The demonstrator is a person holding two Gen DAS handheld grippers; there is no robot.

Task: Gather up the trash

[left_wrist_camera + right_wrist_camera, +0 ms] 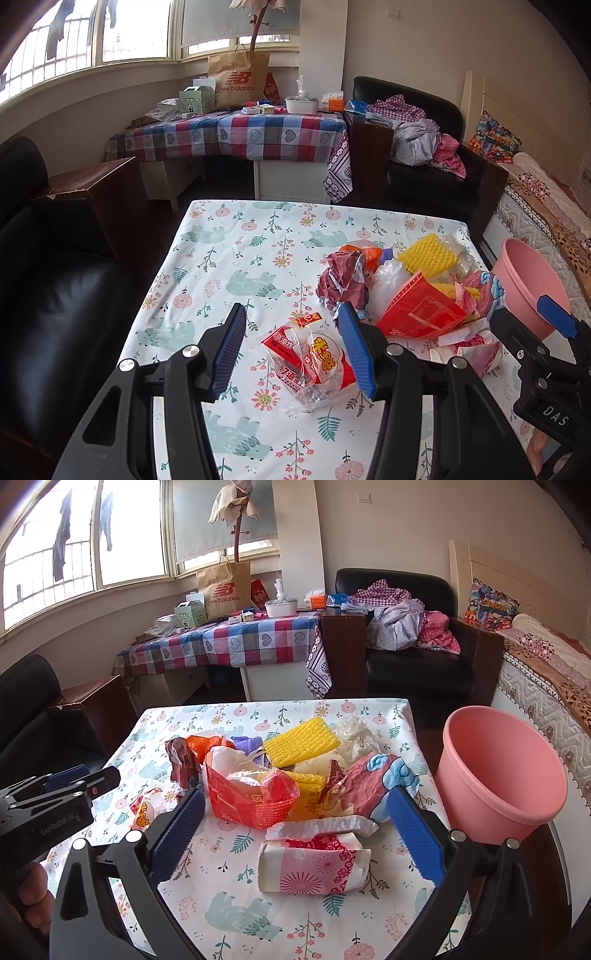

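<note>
A heap of trash lies on the floral tablecloth (221, 266): a red plastic bag (251, 794), yellow foam netting (303, 740), crumpled red paper (343, 277) and a pink tissue pack (314, 864). A red-and-white snack wrapper (314, 358) lies apart at the near left of the heap. My left gripper (291, 347) is open, its pads on either side of that wrapper. My right gripper (295, 842) is open, its jaws wide around the tissue pack and a white foam strip (325, 825). A pink bin (498, 775) stands off the table's right edge.
A black sofa (55, 295) lies left of the table. Behind stand a checked-cloth table (240, 133) with a paper bag and boxes, and a black armchair (417, 657) piled with clothes. A bed (546, 672) runs along the right.
</note>
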